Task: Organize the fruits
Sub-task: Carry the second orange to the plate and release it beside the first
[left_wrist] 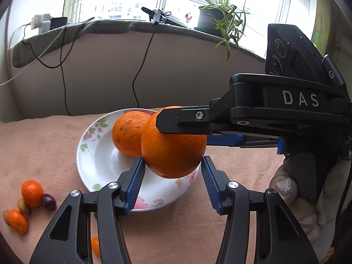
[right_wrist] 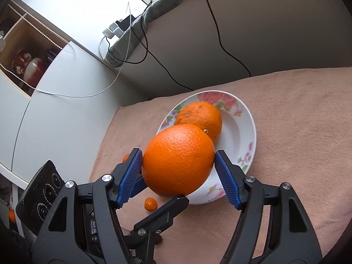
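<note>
Pink cloth (left_wrist: 44, 143), one plate (left_wrist: 96, 154), one orange (left_wrist: 125, 132) in it; left claw (left_wrist: 172, 165), right claw (right_wrist: 178, 160) clamp another orange (left_wrist: 173, 149)

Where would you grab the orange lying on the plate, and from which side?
Grip the plated orange across its widest middle, coming down from above. It is round, yet sits in the floral plate's hollow, whose raised rim would likely block a low sideways approach; the carried orange crowds its near side.
</note>
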